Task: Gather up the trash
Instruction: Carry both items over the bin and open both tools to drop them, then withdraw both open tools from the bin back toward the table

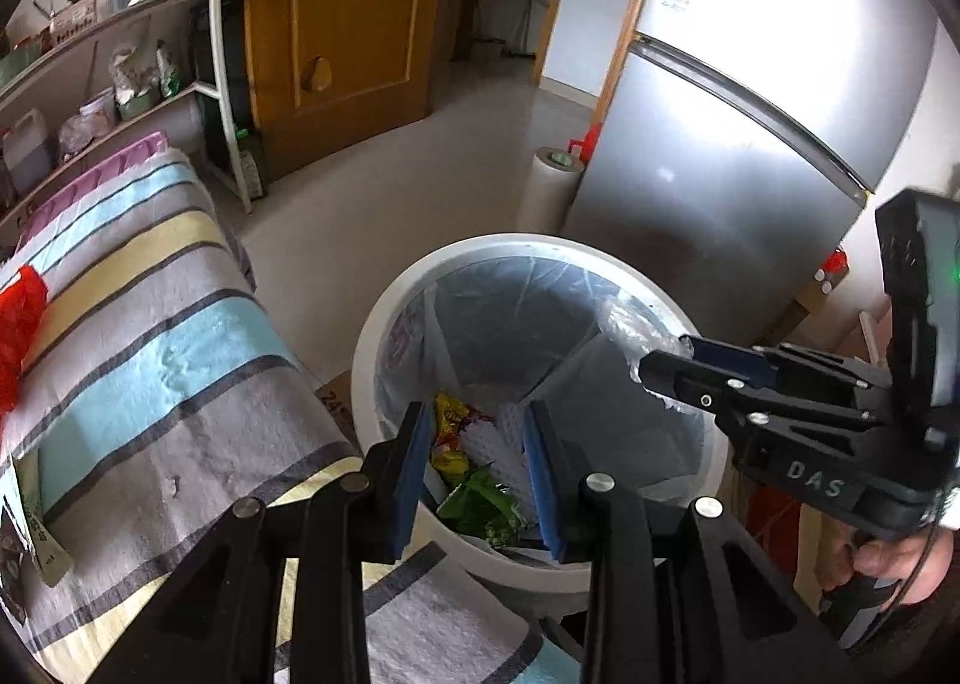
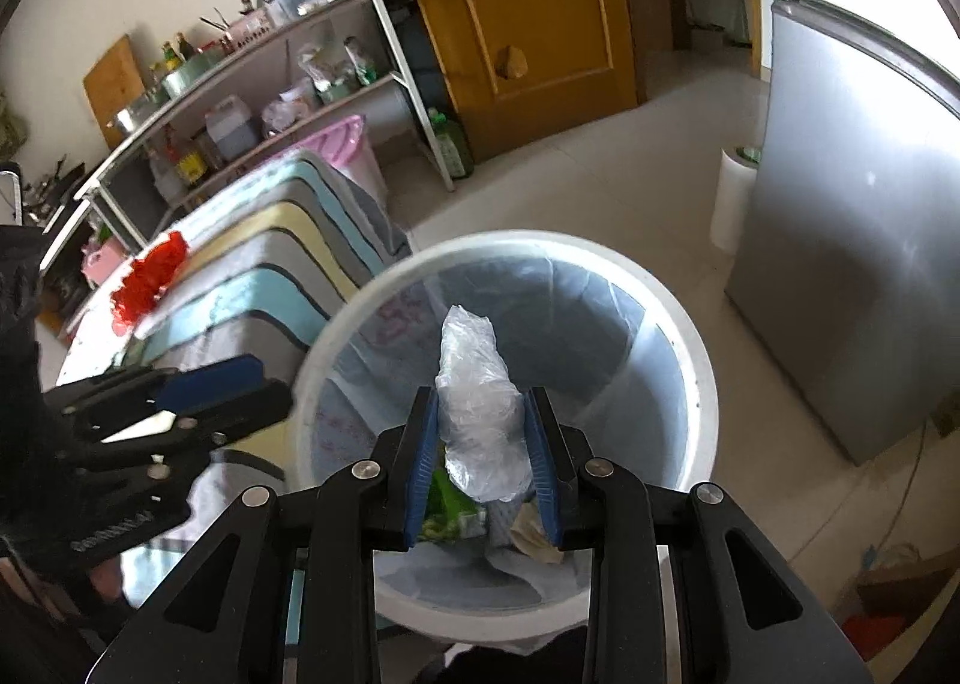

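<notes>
A white bin (image 1: 372, 336) with a clear liner stands on the floor beside the table; green and yellow wrappers (image 1: 474, 498) and white foam netting lie in it. My left gripper (image 1: 480, 468) hovers over the bin's near rim, open by a narrow gap with nothing between its pads. My right gripper (image 2: 483, 444) is shut on a crumpled clear plastic bag (image 2: 474, 384) above the bin's (image 2: 696, 360) mouth. In the left wrist view it (image 1: 666, 366) reaches in from the right with the bag (image 1: 624, 324) at its tip. The left gripper (image 2: 264, 384) shows at the left of the right wrist view.
A striped cloth (image 1: 180, 336) covers the table, with a red plastic bag (image 1: 21, 324) and some packets (image 1: 36, 540) on it. A silver fridge (image 1: 750, 144) and a white roll (image 1: 546, 186) stand behind the bin. A cluttered shelf (image 2: 270, 84) and a wooden door (image 2: 528, 24) are further back.
</notes>
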Demonstrator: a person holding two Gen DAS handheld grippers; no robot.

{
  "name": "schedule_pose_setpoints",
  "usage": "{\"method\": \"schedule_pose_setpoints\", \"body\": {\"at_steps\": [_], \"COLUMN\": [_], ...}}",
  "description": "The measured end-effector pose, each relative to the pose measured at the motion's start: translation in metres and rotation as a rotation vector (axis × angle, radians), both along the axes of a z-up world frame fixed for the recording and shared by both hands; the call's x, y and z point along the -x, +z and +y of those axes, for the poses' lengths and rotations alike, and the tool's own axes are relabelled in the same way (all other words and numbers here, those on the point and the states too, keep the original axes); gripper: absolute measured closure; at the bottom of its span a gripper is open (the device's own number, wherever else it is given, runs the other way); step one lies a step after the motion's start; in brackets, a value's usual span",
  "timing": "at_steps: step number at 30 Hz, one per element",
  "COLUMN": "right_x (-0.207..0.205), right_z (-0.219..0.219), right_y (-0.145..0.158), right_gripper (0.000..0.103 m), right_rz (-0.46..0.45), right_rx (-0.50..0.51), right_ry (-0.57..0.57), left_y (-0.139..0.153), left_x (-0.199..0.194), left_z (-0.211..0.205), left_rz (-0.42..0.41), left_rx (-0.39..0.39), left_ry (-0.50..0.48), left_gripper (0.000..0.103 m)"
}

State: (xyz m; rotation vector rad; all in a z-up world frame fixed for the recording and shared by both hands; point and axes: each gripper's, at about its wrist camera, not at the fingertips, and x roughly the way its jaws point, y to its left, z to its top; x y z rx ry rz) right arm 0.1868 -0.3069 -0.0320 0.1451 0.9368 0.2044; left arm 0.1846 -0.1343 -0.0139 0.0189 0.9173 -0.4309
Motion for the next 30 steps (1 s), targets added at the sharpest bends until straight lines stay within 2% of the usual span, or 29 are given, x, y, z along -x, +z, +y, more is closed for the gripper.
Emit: {"method": "schedule_pose_setpoints", "body": {"at_steps": [2, 3, 5, 9, 16, 21, 30], "right_x": [-0.003, -0.003, -0.004, -0.003, -0.001, 0.001, -0.001], "right_z": [0.001, 0.002, 0.002, 0.003, 0.015, 0.043, 0.11], "right_y": [-0.006, -0.009, -0.013, -0.011, 0.008, 0.027, 0.042], "right_gripper": [0.072, 0.072, 0.07, 0.061, 0.06, 0.06, 0.06], "right_rz": [0.022, 0.03, 0.042, 0.034, 0.003, -0.037, -0.077], "right_rx": [0.01, 0.014, 0.014, 0.008, 0.004, -0.004, -0.012], "right_ry": [0.002, 0.0, -0.004, -0.015, -0.011, 0.042, 0.159], "left_y": [-0.001, -0.001, 0.0, 0.003, 0.015, 0.028, 0.034], "left_x": [-0.002, -0.003, -0.004, -0.003, 0.007, 0.019, 0.041], "left_z": [0.003, 0.005, 0.009, 0.019, 0.043, 0.072, 0.152], "left_rz": [0.004, 0.003, 0.0, -0.005, -0.037, -0.075, -0.131], "left_rx": [0.008, 0.006, 0.007, 0.019, 0.031, 0.046, -0.002], "left_ry": [0.015, 0.025, 0.037, 0.052, 0.08, 0.132, 0.291], "left_gripper": [0.056, 0.054, 0.053, 0.052, 0.049, 0.044, 0.04]}}
